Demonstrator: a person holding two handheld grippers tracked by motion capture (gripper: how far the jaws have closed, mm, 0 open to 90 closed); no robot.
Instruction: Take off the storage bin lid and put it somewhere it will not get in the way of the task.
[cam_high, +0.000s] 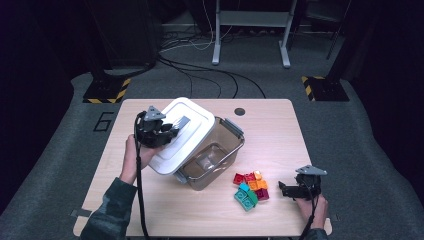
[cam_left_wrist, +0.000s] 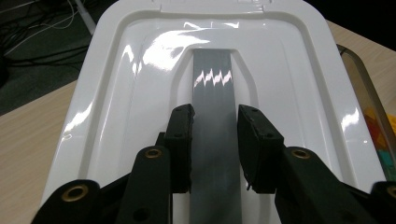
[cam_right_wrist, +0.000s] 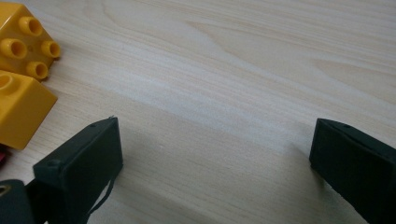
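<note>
While bricks (cam_high: 251, 187) lie beside the box (cam_high: 212, 159), left gripper (cam_high: 167, 131) clamps lid (cam_high: 175, 134)

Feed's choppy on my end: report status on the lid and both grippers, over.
Left gripper shut on lid handle, white lid tilted half off the clear bin. Right gripper open, resting on table beside the bricks. Nothing in the way.

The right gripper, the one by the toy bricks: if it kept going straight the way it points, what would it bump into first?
The right gripper lies low on the table, jaws open, pointing at the pile of toy bricks. Going straight on, it would probably meet the nearest bricks first, though the yellow bricks sit off to one side, so it might graze them.
</note>
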